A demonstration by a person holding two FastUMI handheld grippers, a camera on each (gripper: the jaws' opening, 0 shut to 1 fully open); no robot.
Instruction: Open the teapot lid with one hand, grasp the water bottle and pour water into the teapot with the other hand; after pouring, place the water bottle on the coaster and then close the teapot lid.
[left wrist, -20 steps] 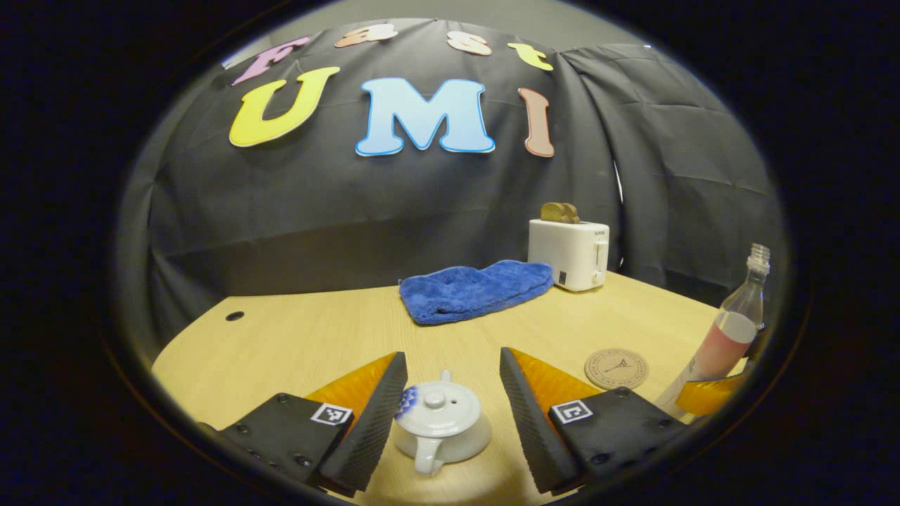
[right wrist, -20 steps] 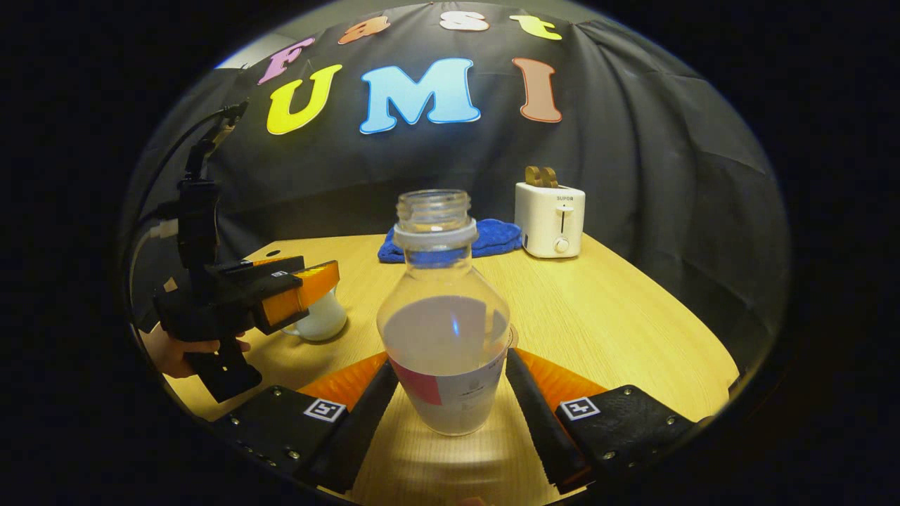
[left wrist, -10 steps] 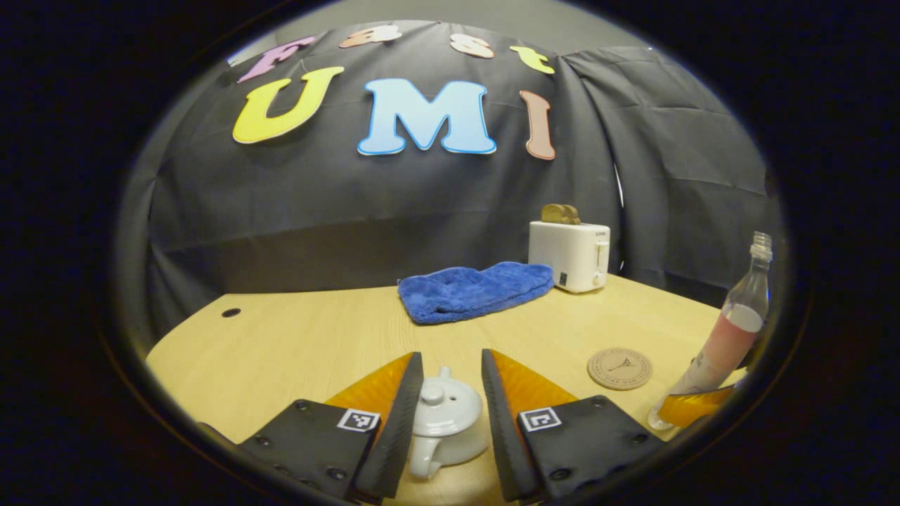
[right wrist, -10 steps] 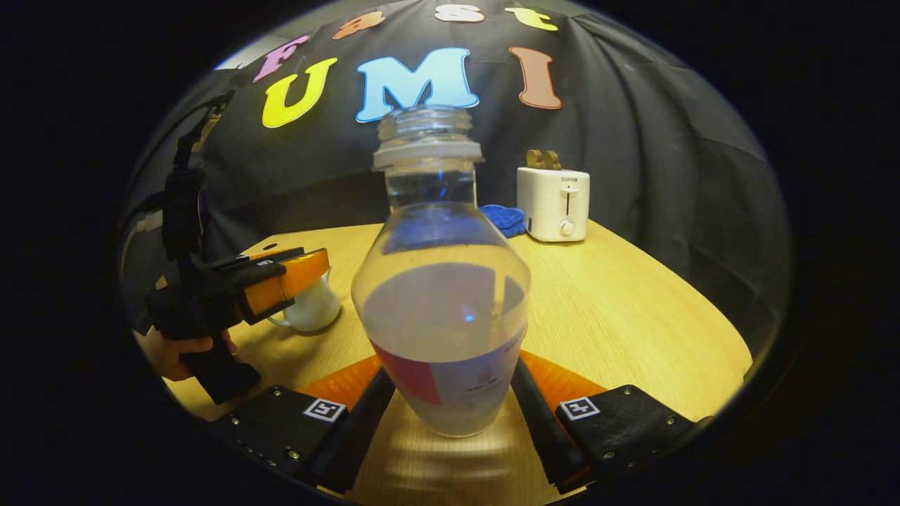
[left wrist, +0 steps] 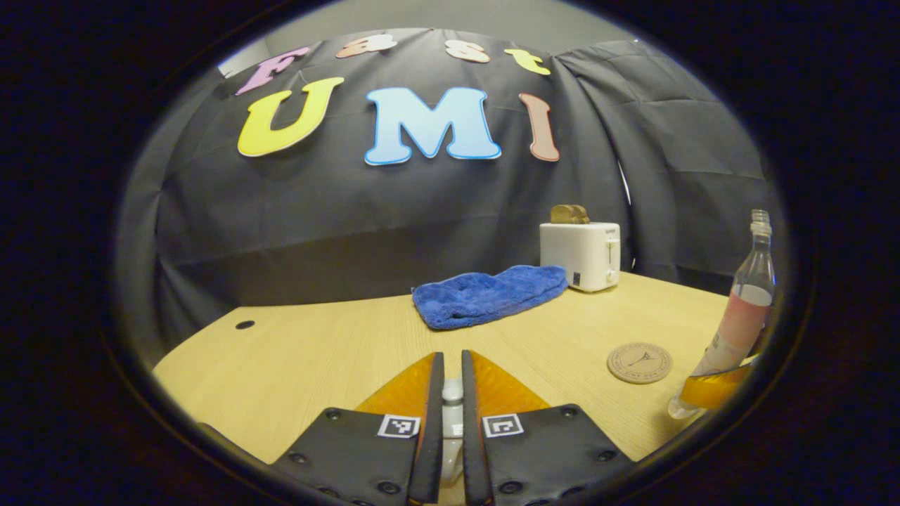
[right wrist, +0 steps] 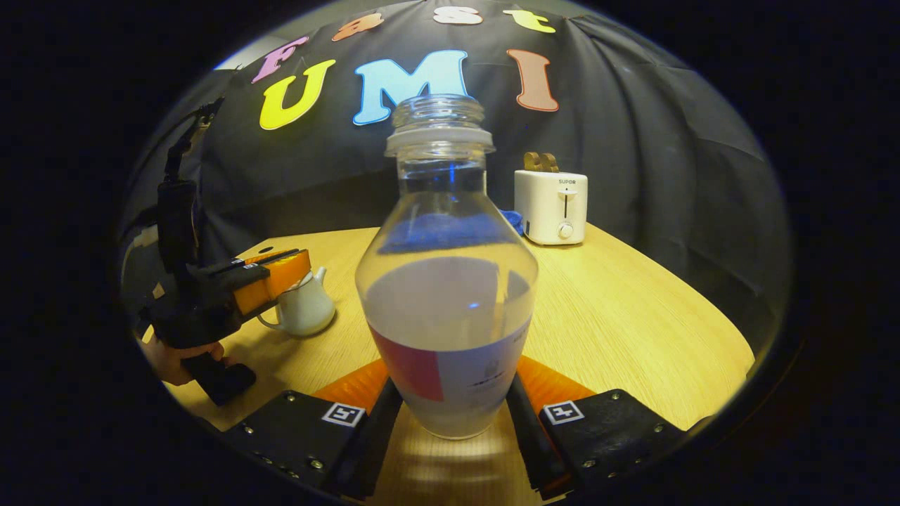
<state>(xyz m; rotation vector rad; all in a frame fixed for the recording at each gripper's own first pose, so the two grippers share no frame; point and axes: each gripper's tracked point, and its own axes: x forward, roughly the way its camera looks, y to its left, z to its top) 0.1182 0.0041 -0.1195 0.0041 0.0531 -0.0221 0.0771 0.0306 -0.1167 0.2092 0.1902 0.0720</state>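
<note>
A white teapot [right wrist: 304,309] stands at the table's left in the right gripper view. My left gripper [left wrist: 452,362] sits on top of it, its fingers nearly together on the lid's knob [left wrist: 452,391], and they hide most of the pot. An uncapped clear water bottle [right wrist: 446,281] with a pink and white label is upright and partly full. My right gripper [right wrist: 453,393] is shut on its lower body. The left gripper view has the bottle [left wrist: 740,316] at far right, just beyond the round cork coaster [left wrist: 640,362].
A white toaster [left wrist: 581,255] with bread in it stands at the back of the wooden table [left wrist: 316,351], beside a folded blue towel [left wrist: 489,296]. A hand [right wrist: 176,358] holds the left gripper [right wrist: 281,270] at the table's left edge.
My left gripper's fingers have closed from wide open onto the teapot lid's knob. The right gripper has come closer around the bottle and its fingers now press on it.
</note>
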